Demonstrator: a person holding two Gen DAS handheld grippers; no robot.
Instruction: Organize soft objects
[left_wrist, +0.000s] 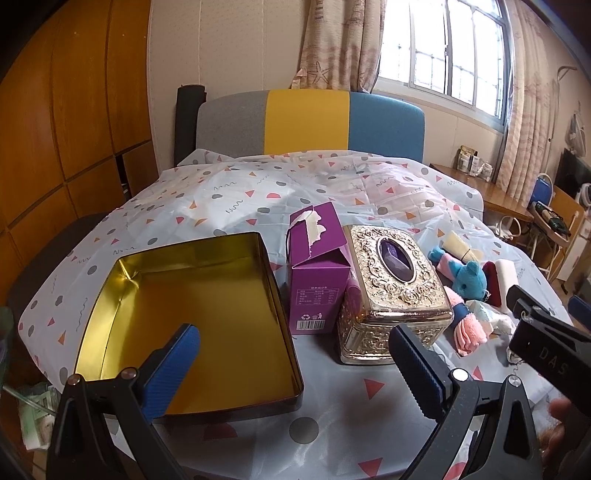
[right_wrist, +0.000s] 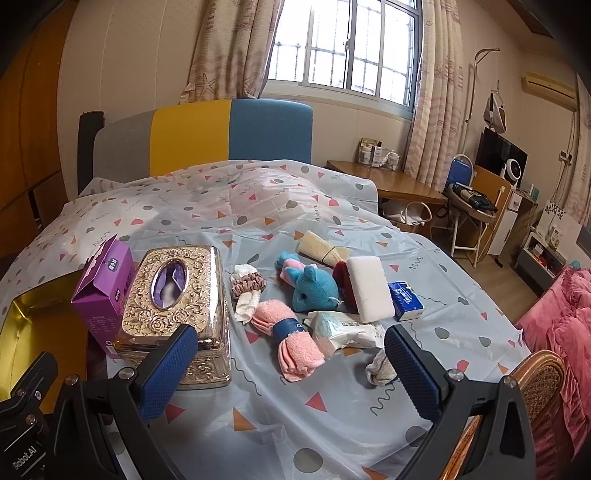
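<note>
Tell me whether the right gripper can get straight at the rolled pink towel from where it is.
Probably yes. The right gripper is open and empty, and the pink towel lies just ahead between its fingers with nothing on top; only the tissue pack crowds one side.

Daylight from window, fisheye-warped edges, dark corners

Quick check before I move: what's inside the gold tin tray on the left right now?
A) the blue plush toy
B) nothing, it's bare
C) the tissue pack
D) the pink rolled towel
B: the tin tray shows only its bare gold floor, while the pink towel, blue plush toy and tissue pack lie on the tablecloth right of the ornate box.
</note>
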